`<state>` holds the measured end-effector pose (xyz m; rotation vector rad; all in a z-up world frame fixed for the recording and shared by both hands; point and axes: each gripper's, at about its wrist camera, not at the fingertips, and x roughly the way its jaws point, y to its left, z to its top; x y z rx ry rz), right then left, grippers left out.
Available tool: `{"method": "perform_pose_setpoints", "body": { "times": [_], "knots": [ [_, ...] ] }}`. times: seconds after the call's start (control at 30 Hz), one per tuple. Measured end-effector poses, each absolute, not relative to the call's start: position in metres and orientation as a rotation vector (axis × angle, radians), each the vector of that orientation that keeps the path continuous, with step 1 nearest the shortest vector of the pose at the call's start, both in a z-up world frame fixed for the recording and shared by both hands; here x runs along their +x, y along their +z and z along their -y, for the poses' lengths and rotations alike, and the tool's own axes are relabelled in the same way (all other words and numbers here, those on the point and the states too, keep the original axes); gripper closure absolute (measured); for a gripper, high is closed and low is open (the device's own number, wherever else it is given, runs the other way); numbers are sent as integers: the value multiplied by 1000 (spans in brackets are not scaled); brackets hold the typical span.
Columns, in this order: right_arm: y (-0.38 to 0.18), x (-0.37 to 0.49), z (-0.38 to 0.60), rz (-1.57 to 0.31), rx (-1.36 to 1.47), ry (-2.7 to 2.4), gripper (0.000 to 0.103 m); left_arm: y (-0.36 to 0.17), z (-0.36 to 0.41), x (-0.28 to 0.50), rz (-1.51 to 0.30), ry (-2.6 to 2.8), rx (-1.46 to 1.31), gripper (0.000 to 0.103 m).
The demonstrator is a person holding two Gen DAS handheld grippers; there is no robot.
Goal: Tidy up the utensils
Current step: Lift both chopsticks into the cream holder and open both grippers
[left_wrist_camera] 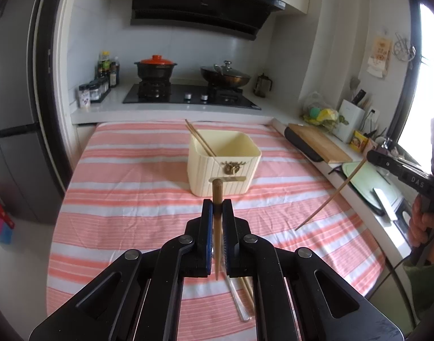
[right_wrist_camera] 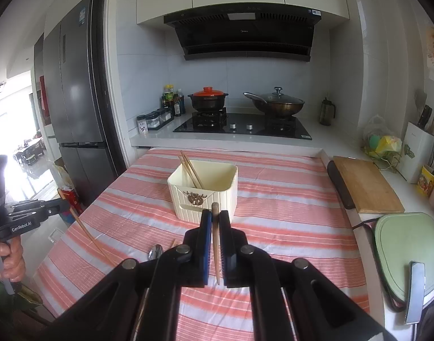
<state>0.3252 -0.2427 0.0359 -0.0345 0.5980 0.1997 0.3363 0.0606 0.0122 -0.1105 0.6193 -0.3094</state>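
A cream square holder [left_wrist_camera: 205, 176] [right_wrist_camera: 225, 196] stands mid-table on the striped cloth, with two chopsticks [left_wrist_camera: 201, 139] [right_wrist_camera: 190, 170] leaning in its left corner. My left gripper [left_wrist_camera: 217, 203] is shut on one wooden chopstick [left_wrist_camera: 217, 190], held nearly upright just short of the holder. From the right wrist view, that left gripper [right_wrist_camera: 62, 203] shows at the left edge with its chopstick [right_wrist_camera: 86, 233] slanting down. My right gripper [right_wrist_camera: 215, 216] is shut on another chopstick [right_wrist_camera: 215, 209], also in front of the holder. The left wrist view shows the right gripper [left_wrist_camera: 370, 156] at the far right, its chopstick [left_wrist_camera: 330, 196] angled downward.
A metal spoon [right_wrist_camera: 156, 251] and loose chopsticks [left_wrist_camera: 248, 289] lie on the cloth near the front edge. A wooden cutting board [right_wrist_camera: 364, 184] and a green board [right_wrist_camera: 404, 244] sit on the right counter. Behind are the hob [right_wrist_camera: 242, 128], two pots and a fridge [right_wrist_camera: 75, 99].
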Motion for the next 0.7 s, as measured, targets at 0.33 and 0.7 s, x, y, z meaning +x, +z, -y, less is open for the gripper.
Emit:
{"method": "perform_pose_setpoints", "body": {
  "times": [0.33, 0.7],
  "knots": [
    [82, 383, 242, -508, -33, 191, 97, 93, -69, 384, -455, -296, -146, 99],
    [95, 479, 226, -364, 49, 217, 97, 108, -44, 497, -379, -233, -177, 99]
  ]
}}
